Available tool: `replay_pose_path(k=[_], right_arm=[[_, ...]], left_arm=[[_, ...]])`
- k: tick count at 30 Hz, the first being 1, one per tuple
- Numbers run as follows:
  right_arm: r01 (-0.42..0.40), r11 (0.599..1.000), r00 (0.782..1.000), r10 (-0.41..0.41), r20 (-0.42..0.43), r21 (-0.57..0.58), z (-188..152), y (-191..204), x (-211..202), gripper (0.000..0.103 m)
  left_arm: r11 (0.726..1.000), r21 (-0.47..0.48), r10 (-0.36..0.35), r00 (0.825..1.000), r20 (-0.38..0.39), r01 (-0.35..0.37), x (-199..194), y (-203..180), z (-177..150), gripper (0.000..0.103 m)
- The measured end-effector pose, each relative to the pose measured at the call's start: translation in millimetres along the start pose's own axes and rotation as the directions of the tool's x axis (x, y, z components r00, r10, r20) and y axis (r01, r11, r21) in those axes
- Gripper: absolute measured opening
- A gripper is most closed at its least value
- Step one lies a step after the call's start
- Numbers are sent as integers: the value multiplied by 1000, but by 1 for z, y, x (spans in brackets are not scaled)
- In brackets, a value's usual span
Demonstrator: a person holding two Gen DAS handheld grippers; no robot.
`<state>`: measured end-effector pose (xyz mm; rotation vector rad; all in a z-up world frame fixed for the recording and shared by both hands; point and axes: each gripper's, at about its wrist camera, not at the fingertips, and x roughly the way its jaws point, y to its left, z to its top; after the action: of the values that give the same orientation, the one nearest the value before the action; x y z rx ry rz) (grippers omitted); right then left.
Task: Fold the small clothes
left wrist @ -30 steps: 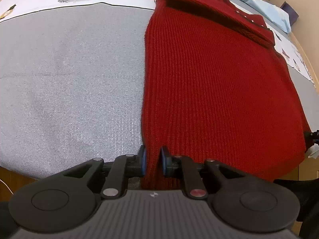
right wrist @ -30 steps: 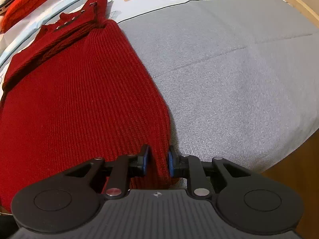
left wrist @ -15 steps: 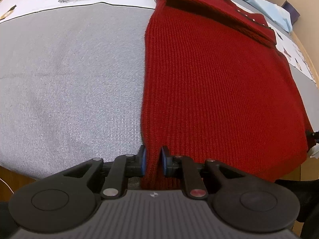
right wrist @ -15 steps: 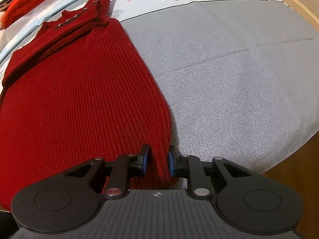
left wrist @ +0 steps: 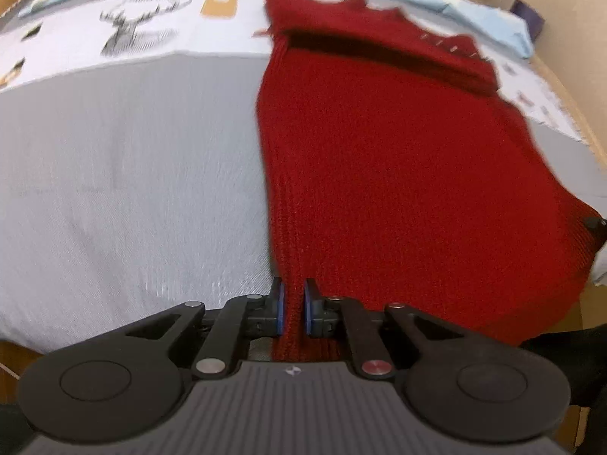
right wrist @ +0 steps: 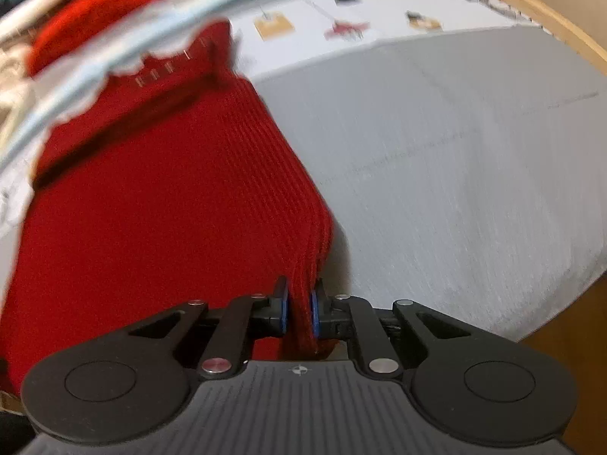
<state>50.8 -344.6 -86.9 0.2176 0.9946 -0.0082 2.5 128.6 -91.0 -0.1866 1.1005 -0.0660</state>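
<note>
— Between the jaws of the left gripper (left wrist: pixel 292 311), what do you see?
— A fold of the red knitted garment (left wrist: pixel 394 174), at its near hem corner. The jaws have just been closing and now pinch the knit between their blue pads. The gripper tilts steeply down toward the grey bed cover (left wrist: pixel 125 189).
— And the right gripper (right wrist: pixel 299 311)?
— Same story: its jaws have just been closing too and are clamped on the other hem corner, where the knit bunches into ridges just ahead of the pads. It also points steeply down.
— Where does the garment lie from there?
— It stretches away ahead of both jaws, its collar end farthest off, reaching the printed sheet (left wrist: pixel 125 38). Left of the left jaws and right of the right jaws is bare grey cover. Both views are blurred.
</note>
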Motion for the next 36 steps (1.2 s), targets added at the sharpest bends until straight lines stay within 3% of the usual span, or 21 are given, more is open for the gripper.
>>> replay_pose_path(k=[6,11,15,18,20,23,28,32,34,35,36], right_arm=[[-125,992,986,122,116,22,16,3,-54,10],[-231,973,958,229,174,-9,18,6,-115,9],[-333,942,924,319,211,32,10,-9,-170,9],[-386,921,899,362,247,58,1,-18,-201,9],[-384,921,899,356,255,69,0,-19,-207,9],[-395,912,902,362,234,111,13,-20,-187,9],[-300,947,949,284,134,117,75,-11,-94,9],[-250,957,967,238,93,147,116,-4,-25,12],[-186,966,980,170,100,177,119,-6,-3,23],[-163,963,983,140,119,215,116,-10,4,24],[-170,954,983,145,114,247,110,-16,12,24]], left_arm=[[996,28,-84,992,99,81,-71,-3,18,6],[989,51,-143,973,178,136,-141,12,9,5],[975,26,-221,944,245,221,-194,33,-4,5],[961,-30,-256,923,286,276,-213,52,-9,5],[953,-76,-261,920,291,295,-205,63,0,5],[956,-137,-220,942,254,260,-166,74,35,5],[960,-203,-156,971,179,192,-80,93,110,6],[914,-338,-160,965,209,225,-32,117,144,8],[889,-390,-151,958,243,239,-11,132,138,12],[886,-405,-153,966,209,228,1,136,130,14],[880,-454,-129,990,63,144,17,139,129,14]])
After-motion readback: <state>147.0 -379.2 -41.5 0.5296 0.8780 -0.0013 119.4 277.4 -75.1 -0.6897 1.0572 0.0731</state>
